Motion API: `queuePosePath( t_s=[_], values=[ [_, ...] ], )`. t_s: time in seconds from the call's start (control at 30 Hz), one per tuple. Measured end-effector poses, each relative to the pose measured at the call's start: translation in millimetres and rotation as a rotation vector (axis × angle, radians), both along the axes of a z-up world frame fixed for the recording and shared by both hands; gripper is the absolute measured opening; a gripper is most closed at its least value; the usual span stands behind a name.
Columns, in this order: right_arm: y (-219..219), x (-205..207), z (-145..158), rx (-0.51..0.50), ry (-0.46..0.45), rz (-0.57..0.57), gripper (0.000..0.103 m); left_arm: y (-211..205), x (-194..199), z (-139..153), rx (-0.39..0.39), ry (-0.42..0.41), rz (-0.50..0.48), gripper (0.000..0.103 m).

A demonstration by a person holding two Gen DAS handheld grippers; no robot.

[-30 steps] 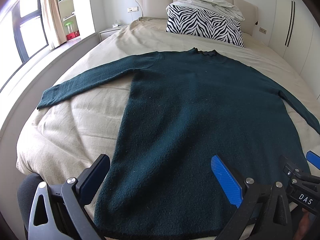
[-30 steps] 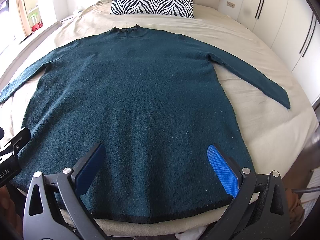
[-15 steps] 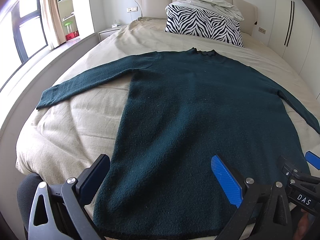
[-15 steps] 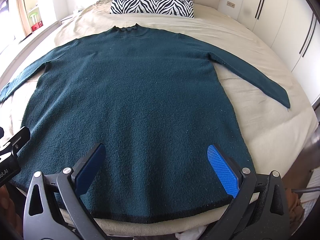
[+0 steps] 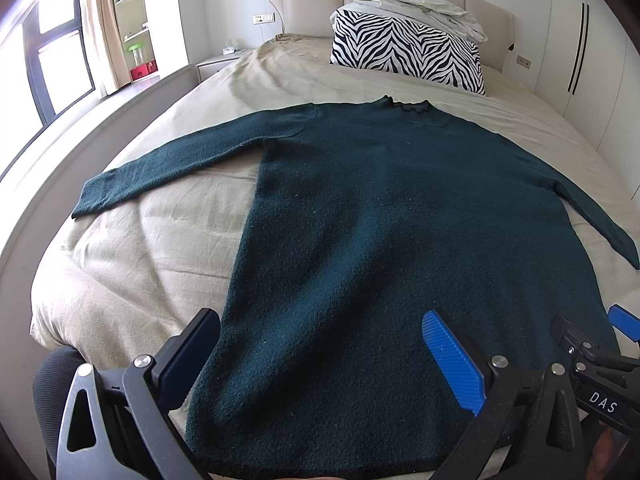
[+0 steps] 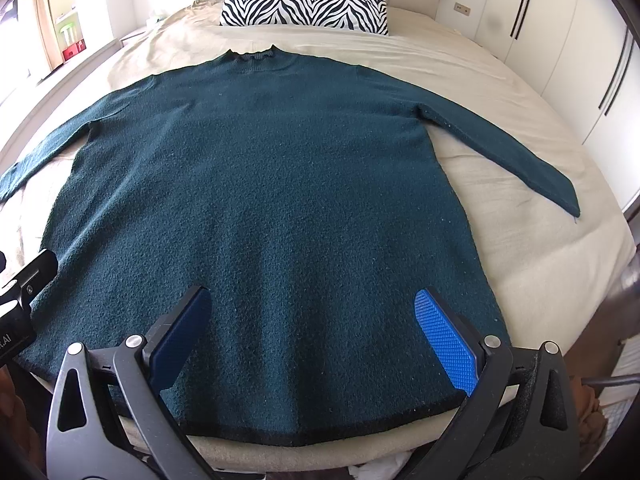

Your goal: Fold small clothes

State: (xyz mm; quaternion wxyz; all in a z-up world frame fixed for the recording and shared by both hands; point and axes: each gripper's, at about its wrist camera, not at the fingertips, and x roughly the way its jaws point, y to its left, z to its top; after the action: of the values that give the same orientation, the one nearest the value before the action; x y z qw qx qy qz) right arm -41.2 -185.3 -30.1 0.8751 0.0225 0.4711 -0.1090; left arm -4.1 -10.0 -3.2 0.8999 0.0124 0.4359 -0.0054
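A dark teal long-sleeved sweater (image 5: 380, 220) lies flat on the bed, collar far, hem near, both sleeves spread out to the sides. It also shows in the right wrist view (image 6: 260, 184). My left gripper (image 5: 320, 344) is open and empty, hovering over the hem's left part. My right gripper (image 6: 312, 332) is open and empty over the hem's right part. The right gripper's tip also shows at the right edge of the left wrist view (image 5: 592, 356).
The bed has a beige sheet (image 5: 132, 256). A zebra-striped pillow (image 5: 404, 56) with a crumpled white blanket (image 5: 416, 4) on it sits at the headboard. White wardrobes (image 6: 568, 36) stand to the right, a window (image 5: 48, 56) to the left.
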Motion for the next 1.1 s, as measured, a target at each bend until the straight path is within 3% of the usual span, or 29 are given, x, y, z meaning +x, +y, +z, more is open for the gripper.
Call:
queuePosePath(
  t_s=[1.1],
  values=[
    [0.2, -1.7, -3.7, -0.005, 0.012, -0.002, 0.103, -2.8, -2.4, 1.4, 0.0, 0.001, 0.006, 0.103]
  ],
)
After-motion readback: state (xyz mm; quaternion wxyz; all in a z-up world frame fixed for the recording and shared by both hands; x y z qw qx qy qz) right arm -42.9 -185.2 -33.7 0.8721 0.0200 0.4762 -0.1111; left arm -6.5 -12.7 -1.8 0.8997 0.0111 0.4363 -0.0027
